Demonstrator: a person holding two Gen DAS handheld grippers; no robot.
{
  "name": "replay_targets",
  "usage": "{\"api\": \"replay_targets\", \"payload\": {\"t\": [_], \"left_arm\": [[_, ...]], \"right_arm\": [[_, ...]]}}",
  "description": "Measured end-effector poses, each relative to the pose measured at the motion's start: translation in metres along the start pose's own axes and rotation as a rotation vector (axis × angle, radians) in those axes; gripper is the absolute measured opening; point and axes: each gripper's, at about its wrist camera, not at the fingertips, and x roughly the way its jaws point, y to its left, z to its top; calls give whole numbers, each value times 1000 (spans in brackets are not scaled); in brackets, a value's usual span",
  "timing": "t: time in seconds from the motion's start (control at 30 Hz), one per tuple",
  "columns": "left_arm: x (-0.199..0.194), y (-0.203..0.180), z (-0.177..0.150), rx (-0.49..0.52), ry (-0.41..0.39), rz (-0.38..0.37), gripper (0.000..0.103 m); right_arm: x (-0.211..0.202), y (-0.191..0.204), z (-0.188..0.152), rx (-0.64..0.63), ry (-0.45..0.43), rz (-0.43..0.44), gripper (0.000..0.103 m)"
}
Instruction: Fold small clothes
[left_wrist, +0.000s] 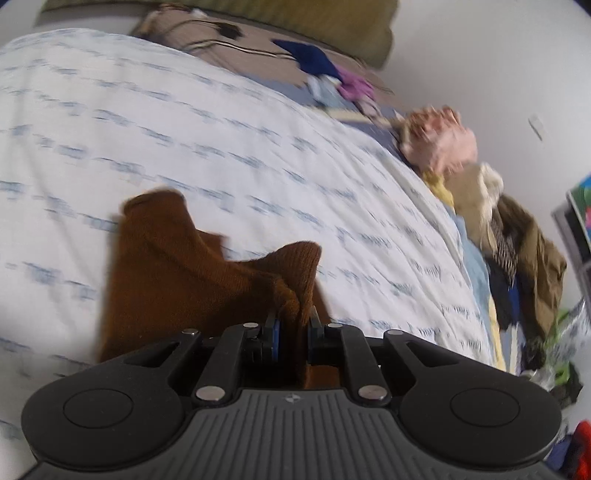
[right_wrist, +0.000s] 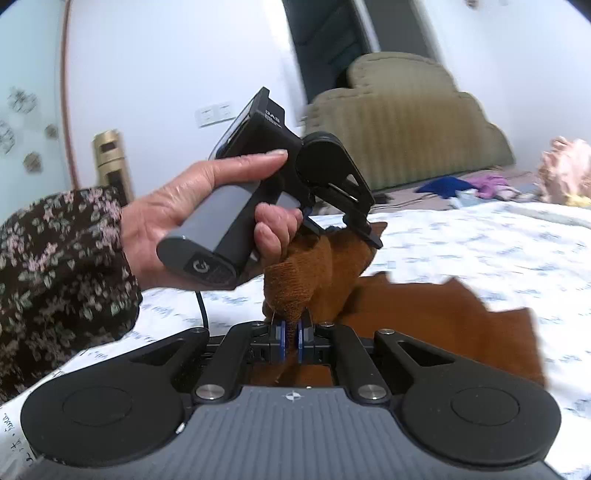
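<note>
White patterned bedspread (left_wrist: 221, 122) below; my left tongs (left_wrist: 293, 328) and right tongs (right_wrist: 291, 332) each pinch the brown knit garment (left_wrist: 177, 273), lifted.

We see our left gripper (left_wrist: 293, 334) and right gripper (right_wrist: 291, 338) pinched tight on brown cloth (right_wrist: 317, 269), left hand (right_wrist: 207, 206) wrapped round its handle

The left wrist view looks down steeply over its own fingers across the white bedspread (left_wrist: 221, 129) toward a far clothes pile (left_wrist: 517, 240). The right wrist view looks nearly level, close behind the left hand (right_wrist: 207, 214). Both share the brown cloth (left_wrist: 192, 273) and headboard (right_wrist: 406, 118).
</note>
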Motion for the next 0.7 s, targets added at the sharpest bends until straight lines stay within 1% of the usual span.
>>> {"api": "replay_targets", "payload": {"t": [0.1,0.17,0.27,0.37,0.5,0.57,0.7], "left_arm": [[24,-34,-16,54,7,25,13],[40,-50,-25,72,17,34,13],[60,-60,-35,58,22,68,13],[77,-70,-44,79,32,114,13],[83,-87,-53,167,12,182,13],[84,-93,-54,191,1,191,13],[83,-92,-55,169,0,202,14]], "right_arm": [[-13,-31,-3,51,4,-31,8],[-18,-50,-7,87,20,-51,8],[-19,-76,-17,163,50,-67,8],[-17,-100,-30,266,82,-70,8],[-11,-127,-51,410,147,-77,8],[-5,-139,-61,483,172,-77,8],[-1,-153,-75,588,189,-64,8]]}}
